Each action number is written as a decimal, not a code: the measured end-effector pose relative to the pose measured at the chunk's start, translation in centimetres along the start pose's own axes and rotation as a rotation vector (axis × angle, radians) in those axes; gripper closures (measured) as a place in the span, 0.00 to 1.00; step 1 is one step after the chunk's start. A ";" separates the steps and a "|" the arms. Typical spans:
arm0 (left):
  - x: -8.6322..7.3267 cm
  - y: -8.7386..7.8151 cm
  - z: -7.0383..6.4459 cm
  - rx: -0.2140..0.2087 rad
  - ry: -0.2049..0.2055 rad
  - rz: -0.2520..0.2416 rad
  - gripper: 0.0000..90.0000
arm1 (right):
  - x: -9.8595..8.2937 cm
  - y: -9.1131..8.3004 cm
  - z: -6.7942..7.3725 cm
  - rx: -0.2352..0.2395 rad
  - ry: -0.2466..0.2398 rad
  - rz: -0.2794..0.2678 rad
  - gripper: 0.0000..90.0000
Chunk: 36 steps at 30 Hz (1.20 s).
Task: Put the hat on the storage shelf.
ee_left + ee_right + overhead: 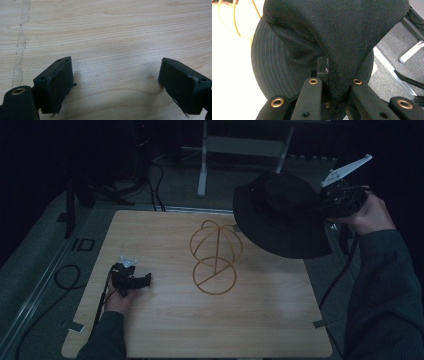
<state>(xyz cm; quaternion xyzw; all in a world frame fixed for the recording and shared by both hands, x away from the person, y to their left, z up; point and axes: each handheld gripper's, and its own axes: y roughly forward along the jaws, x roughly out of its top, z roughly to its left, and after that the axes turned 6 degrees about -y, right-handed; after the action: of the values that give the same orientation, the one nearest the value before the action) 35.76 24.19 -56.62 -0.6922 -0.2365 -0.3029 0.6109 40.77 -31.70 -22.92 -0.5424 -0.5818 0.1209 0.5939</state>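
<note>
Black hat [280, 215] tilted, brim apparently toward the table, crown pinched in right gripper [336, 200]; left gripper [115, 82] spread.

Matt black twill cloth hat [280, 215], yellow wire stand [215, 257], pale wood-grain table [165, 320]

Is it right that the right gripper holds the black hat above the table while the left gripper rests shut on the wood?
Not quite. The left gripper rests on the table with its jaws wide open, as the left gripper view shows. The right gripper does hold the black hat up.
</note>
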 end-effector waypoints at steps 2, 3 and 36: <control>0.0 0.0 0.0 0.000 0.000 0.000 0.14 | 0.2 -0.1 0.1 0.003 -0.007 -0.009 0.96; 0.0 0.0 0.0 0.000 0.000 -0.001 0.14 | 0.2 -0.1 0.2 0.005 -0.004 -0.012 0.96; 0.1 0.1 0.0 -0.003 0.005 0.003 0.14 | 2.4 0.1 2.0 0.051 -0.087 -0.068 0.96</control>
<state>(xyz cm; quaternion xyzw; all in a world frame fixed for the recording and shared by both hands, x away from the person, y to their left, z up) 35.88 24.13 -56.60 -0.6926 -0.2336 -0.3040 0.6110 39.89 -28.82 -22.22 -0.5013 -0.6219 0.1387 0.5854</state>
